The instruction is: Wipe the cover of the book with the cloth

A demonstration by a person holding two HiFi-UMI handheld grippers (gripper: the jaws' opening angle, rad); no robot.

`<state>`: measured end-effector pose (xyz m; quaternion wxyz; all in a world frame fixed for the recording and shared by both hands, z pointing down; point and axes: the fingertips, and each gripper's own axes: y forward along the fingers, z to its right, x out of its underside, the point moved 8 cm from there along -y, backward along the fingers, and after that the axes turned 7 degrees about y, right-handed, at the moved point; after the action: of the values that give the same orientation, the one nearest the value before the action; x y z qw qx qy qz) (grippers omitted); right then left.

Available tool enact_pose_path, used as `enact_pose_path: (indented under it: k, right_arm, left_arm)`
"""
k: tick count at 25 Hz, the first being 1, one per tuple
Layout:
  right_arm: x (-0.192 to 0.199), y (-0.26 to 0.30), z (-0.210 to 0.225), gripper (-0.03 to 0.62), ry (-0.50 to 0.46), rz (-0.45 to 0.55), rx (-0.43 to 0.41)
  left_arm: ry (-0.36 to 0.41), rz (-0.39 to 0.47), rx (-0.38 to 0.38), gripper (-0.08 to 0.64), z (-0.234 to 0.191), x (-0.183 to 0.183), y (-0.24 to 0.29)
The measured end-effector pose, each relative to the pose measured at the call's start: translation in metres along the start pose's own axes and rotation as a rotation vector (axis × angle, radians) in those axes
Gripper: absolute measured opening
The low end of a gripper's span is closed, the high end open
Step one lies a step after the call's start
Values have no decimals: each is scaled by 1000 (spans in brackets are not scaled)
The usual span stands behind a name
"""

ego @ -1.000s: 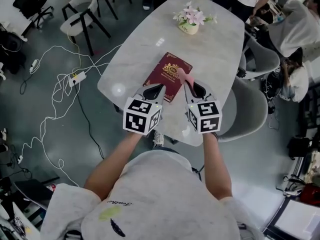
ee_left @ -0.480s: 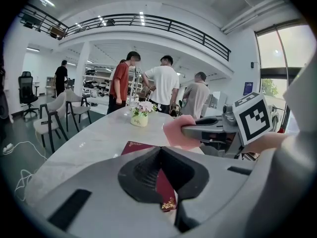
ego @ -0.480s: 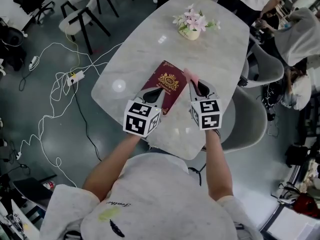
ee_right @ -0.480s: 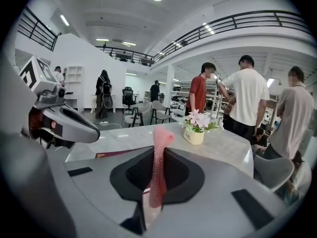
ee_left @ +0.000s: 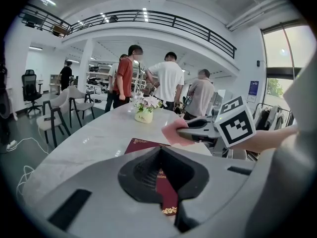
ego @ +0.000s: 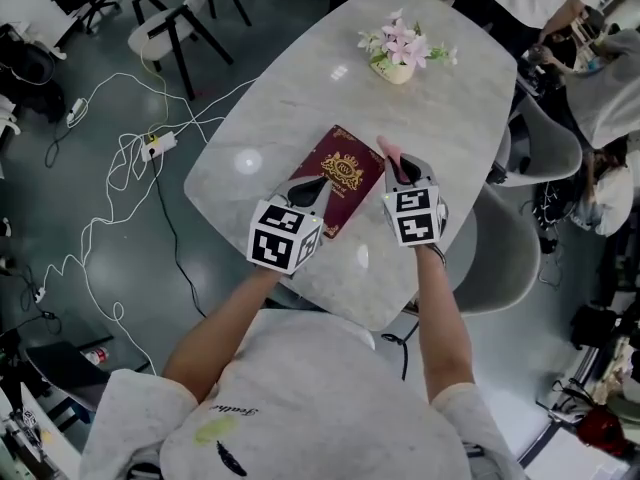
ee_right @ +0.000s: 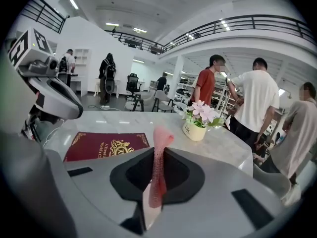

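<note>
Where the left gripper [ego: 318,186] hangs over the book [ego: 342,171] in the head view, the book's lower corner is hidden. Its jaws stand almost together, and a thin strip of red cover shows through the slit. The right gripper [ego: 398,166] is clamped on the pink cloth [ego: 388,149], most of which is buried between the jaws, just beside the book's right edge. A flower pot [ego: 398,68] stands well apart at the upper right of the marble table [ego: 290,98]. People stand beyond it, faces blurred. The dark red book lies flat at centre frame, closed, with a gold crest.
</note>
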<state>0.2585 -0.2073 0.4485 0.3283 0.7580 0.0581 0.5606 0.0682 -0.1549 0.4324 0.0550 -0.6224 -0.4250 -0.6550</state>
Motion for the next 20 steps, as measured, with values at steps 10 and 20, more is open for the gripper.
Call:
enact_pose_path:
  k: [10,20]
  right_arm:
    - [13,35,-13,19,-68,-104,-23]
    - [18,42,-35,18,-36,-150,-24]
  left_arm:
    - [-10,-15,28,8,-10,5,8]
    - [-9,-27,60,8,-28,10,1]
